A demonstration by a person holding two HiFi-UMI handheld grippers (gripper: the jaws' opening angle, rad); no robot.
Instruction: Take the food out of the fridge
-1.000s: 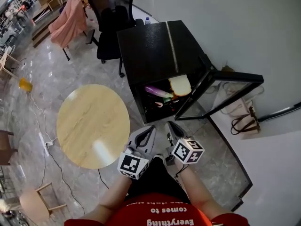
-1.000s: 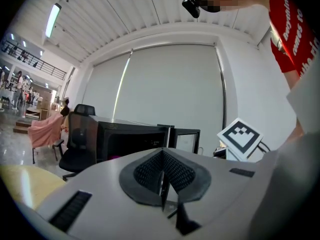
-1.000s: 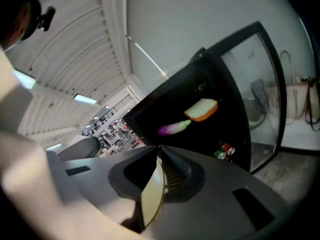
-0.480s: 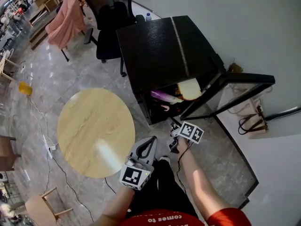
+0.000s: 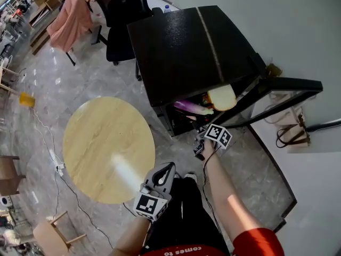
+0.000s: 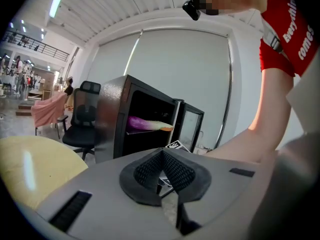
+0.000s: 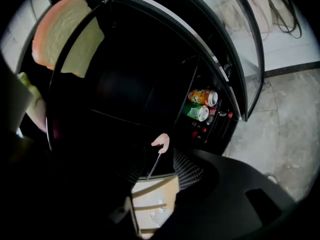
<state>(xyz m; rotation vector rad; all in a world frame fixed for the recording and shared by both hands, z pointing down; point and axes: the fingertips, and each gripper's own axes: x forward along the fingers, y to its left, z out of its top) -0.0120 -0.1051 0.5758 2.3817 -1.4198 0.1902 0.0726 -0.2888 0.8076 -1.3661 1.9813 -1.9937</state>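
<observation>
The right gripper point(image 5: 199, 144) is held at the open fridge point(image 5: 186, 52), its jaws just opened and empty; the bread slice point(image 5: 222, 97) is seen higher inside, well apart.

I count one black fridge point(image 5: 186, 47) with one glass door point(image 5: 277, 92). Inside there is one slice of bread point(image 5: 222, 97), one long purple vegetable point(image 5: 193, 108) and one small pink piece of food point(image 7: 161, 142). The door rack holds two drink cans, one orange can point(image 7: 204, 96) and one green can point(image 7: 198, 112). On the floor I count one round wooden table point(image 5: 106, 148), one black office chair point(image 5: 120, 31), one pink cloth point(image 5: 66, 17) over a seat, one small wooden chair point(image 5: 50, 232) and one yellow thing point(image 5: 27, 98).
</observation>
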